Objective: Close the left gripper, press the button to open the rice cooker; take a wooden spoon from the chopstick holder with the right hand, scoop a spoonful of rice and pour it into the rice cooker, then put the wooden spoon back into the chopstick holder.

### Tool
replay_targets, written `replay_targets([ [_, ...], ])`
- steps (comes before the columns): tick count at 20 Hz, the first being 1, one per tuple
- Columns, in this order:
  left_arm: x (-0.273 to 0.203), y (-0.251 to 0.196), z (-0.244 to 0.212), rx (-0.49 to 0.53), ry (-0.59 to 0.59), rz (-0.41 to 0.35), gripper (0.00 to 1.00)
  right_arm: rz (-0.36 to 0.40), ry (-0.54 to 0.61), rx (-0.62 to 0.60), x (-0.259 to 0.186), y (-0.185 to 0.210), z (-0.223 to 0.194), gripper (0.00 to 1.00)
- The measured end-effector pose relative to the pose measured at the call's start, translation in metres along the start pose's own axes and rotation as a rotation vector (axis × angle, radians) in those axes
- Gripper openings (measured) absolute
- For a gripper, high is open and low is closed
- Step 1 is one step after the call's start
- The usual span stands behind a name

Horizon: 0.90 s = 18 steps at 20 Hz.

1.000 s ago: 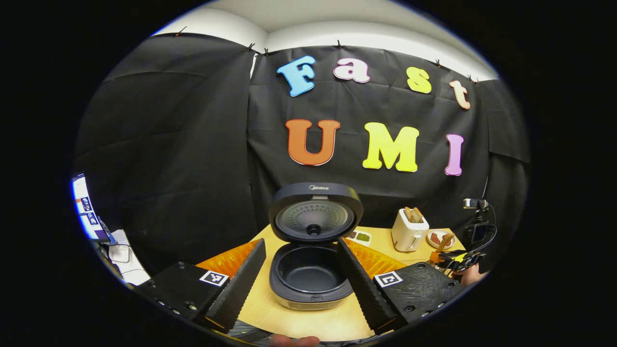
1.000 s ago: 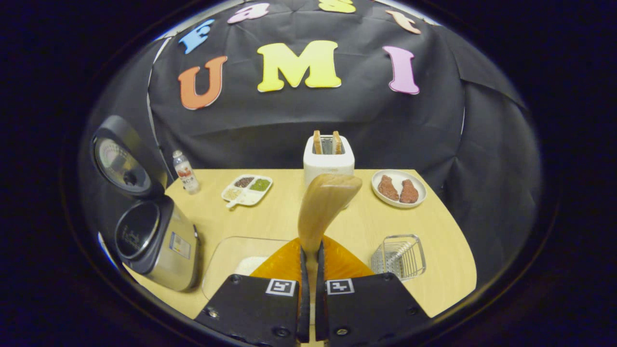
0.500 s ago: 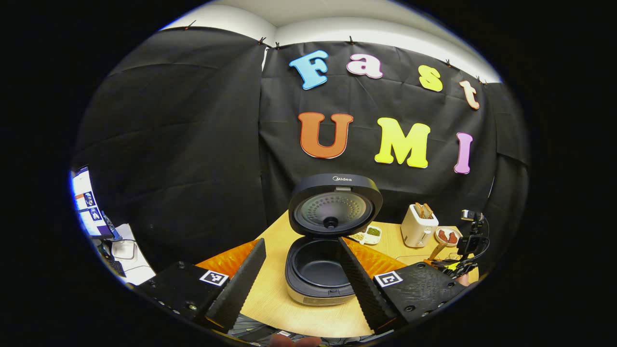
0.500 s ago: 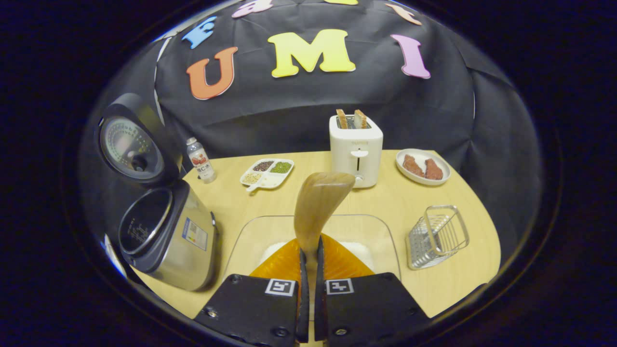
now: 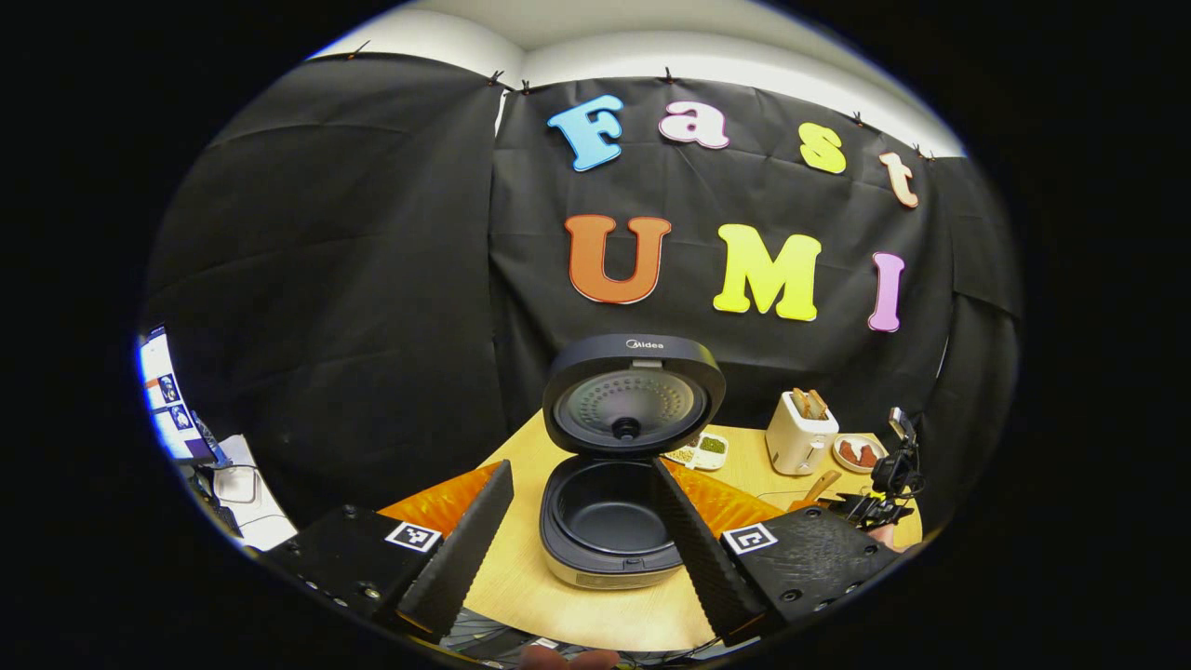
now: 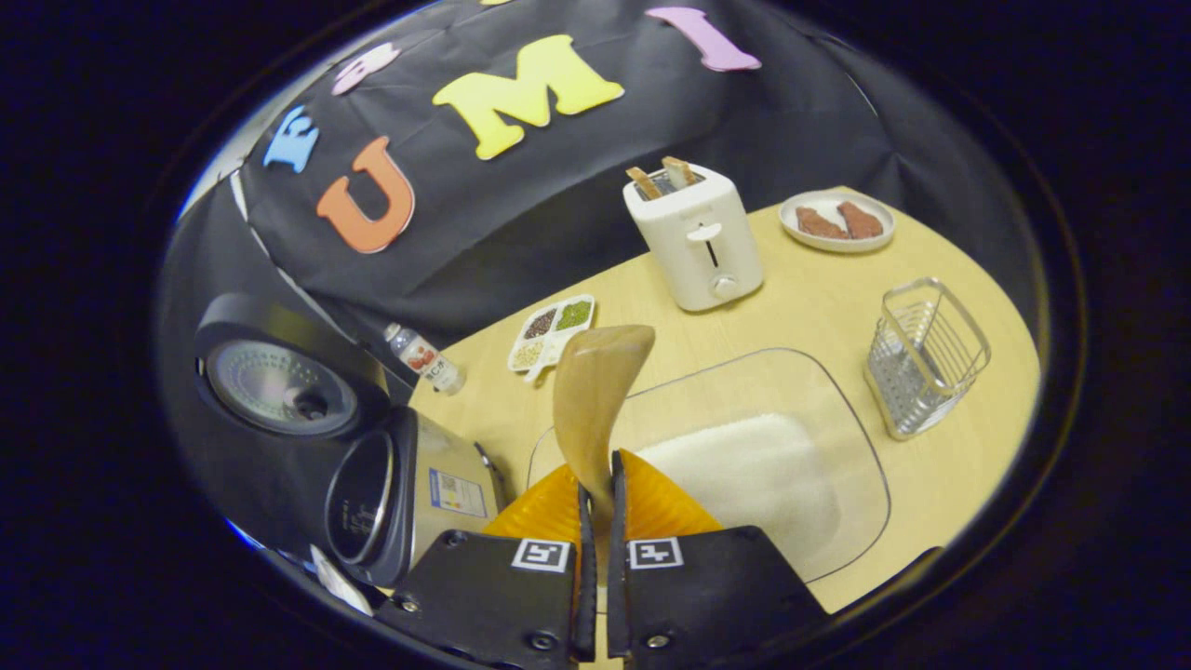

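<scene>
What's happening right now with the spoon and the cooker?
Left gripper open, facing the open rice cooker. Right gripper shut on the wooden spoon, over the rice dish. Nothing in the way.

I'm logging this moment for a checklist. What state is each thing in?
rice cooker: lid up, pot empty
wooden spoon: held, bowl empty
right gripper: shut on the spoon
left gripper: open
chopstick holder: empty, upright
glass dish: holds rice
toaster: bread in its slots
</scene>
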<state>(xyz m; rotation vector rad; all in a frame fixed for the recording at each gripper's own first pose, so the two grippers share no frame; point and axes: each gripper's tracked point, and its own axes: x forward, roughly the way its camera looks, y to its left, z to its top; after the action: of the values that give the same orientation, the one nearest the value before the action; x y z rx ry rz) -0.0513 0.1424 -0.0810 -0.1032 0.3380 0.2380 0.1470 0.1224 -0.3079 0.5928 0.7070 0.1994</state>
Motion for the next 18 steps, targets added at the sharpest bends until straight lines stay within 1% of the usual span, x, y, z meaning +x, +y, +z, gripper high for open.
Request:
replay_targets([
  [1,0.000,-0.001,0.000,-0.001,0.002,-0.002,0.95,0.014,0.002,0.061,0.000,-0.003,0.000,0.10],
  [2,-0.001,-0.002,0.000,-0.001,0.006,-0.004,0.95,0.020,0.004,0.097,0.002,-0.008,0.003,0.10],
  [5,-0.004,-0.004,-0.002,0.002,0.013,-0.006,0.95,0.043,-0.003,0.163,-0.002,-0.023,0.009,0.10],
  [7,-0.004,-0.005,-0.001,-0.001,0.016,-0.006,0.95,0.064,-0.021,0.229,-0.009,-0.031,0.018,0.10],
  [9,-0.005,-0.007,-0.002,-0.002,0.019,-0.007,0.95,0.058,-0.027,0.252,-0.017,-0.043,0.026,0.10],
  [12,-0.006,-0.010,0.000,-0.008,0.014,-0.012,0.95,0.084,-0.056,0.291,-0.034,-0.051,0.046,0.10],
  [15,-0.007,-0.015,0.000,-0.010,0.006,-0.022,0.95,0.108,-0.080,0.312,-0.055,-0.048,0.068,0.10],
  [18,-0.009,-0.017,0.002,-0.007,-0.011,-0.026,0.95,0.159,-0.107,0.312,-0.078,-0.020,0.089,0.10],
])
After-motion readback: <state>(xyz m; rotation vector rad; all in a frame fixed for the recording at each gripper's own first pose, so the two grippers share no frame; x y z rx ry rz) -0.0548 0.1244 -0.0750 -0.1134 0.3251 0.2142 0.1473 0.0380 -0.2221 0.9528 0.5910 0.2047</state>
